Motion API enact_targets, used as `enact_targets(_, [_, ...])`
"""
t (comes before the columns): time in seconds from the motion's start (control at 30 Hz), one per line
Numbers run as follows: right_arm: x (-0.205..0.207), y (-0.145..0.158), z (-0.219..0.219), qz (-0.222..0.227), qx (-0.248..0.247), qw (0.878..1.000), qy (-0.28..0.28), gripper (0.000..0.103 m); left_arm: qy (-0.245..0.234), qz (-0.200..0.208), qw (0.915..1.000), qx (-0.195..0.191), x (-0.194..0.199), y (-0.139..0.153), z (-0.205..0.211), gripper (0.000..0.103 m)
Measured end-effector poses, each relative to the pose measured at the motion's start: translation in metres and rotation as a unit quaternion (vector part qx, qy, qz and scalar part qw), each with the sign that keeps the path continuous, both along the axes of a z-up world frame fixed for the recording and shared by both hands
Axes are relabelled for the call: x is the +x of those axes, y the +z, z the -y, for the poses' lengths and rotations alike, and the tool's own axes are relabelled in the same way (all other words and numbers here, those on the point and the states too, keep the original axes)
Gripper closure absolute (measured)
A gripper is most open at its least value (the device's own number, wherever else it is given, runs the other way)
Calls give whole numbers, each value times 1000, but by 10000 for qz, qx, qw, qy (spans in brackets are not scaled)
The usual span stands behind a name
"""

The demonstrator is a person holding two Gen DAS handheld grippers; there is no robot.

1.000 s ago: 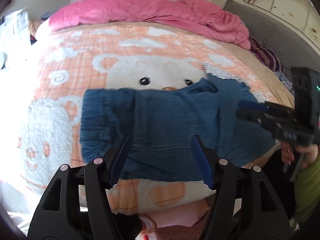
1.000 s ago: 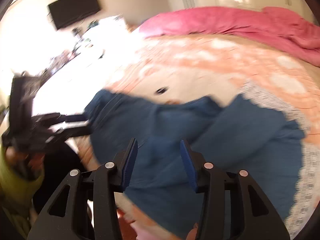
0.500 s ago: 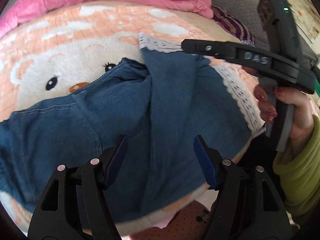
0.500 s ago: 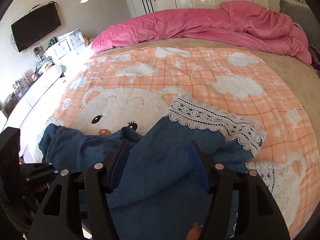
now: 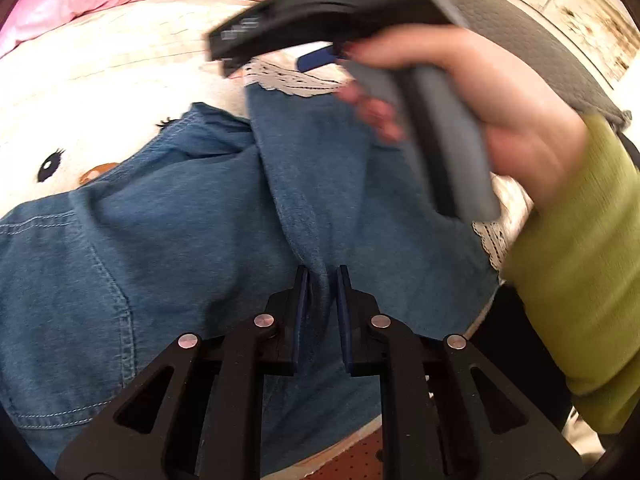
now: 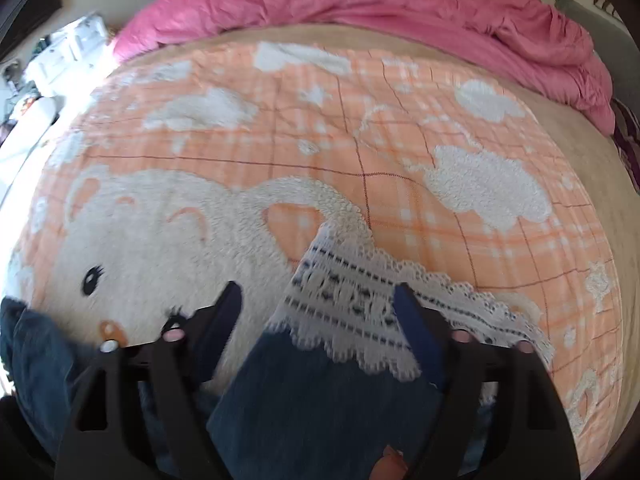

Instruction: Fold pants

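Note:
Blue denim pants [image 5: 168, 240] with white lace hems [image 6: 352, 304] lie on the bed's bear blanket. In the left wrist view my left gripper [image 5: 322, 276] is shut on a raised fold of the denim near the blanket's front edge. My right gripper [image 6: 318, 300] is open in the right wrist view, its fingers on either side of the lace hem of one leg [image 6: 320, 392]. The right gripper [image 5: 320, 56] also shows blurred in the left wrist view, held in a hand with a green sleeve above the leg.
An orange plaid blanket [image 6: 400, 120] with a white bear covers the bed. A pink duvet [image 6: 380, 4] is bunched along the far side. White furniture [image 6: 60, 52] stands at the far left. A grey headboard [image 5: 540, 40] is at the right.
My left gripper has shut on a fold of the denim. My right gripper has moved forward along the leg to the lace hem and stays open.

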State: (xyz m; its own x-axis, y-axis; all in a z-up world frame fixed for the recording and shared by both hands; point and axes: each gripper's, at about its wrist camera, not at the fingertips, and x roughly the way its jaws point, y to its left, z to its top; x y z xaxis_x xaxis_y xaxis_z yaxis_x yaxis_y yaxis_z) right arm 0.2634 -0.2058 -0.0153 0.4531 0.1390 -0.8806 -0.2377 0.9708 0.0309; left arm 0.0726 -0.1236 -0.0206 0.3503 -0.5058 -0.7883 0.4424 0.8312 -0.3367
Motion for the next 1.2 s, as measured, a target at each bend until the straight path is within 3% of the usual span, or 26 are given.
enact_targets(0.03, [5,-4,1,-68,2,10000,-54,21,-21,26,10000,5,0,0,1,95])
enact_targets(0.07, [11,-8,2,-77,-60,9999,-138,29,-28,38,10000,10,0,-1,2,95])
enact_targets(0.1, [14,-10,3,-1,-169,9997,-159,40,-41,43,10000,2,1,-1,2,95])
enact_targets(0.13, [16,-11,5,115,-270,9995,-100,64,-49,60,10000,17,1,-2,2,95])
enact_targets(0.2, [13,-6,16,159,12,9999,-58,78,-33,81,10000,36,1,-2,-3,95])
enact_targets(0.23, [9,-1,25,186,200,9996,-106,90,-29,70,10000,15,2,-2,-4,95])
enact_targets(0.4, [-28,37,69,576,648,9959,-265,94,-13,110,9999,61,5,0,-11,94])
enact_targets(0.53, [-70,66,116,760,1101,9894,-557,94,-51,249,9997,67,-9,4,-6,74])
enact_targets(0.6, [-96,75,139,872,1204,9860,-750,94,-70,389,9991,128,-11,6,-5,72])
enact_targets(0.63, [-108,78,150,889,1296,9839,-846,94,-94,415,9990,147,-10,4,-4,73])
enact_targets(0.73, [-143,79,179,837,1613,9762,-1187,94,-261,493,9983,155,-10,5,-1,98])
enact_targets(1.0, [-220,49,224,91,2179,9574,-1892,94,-1134,1013,9883,79,-43,30,-6,101])
enact_targets(1.2, [-254,14,224,-393,2195,9474,-2297,94,-1236,888,9877,343,-52,16,4,101])
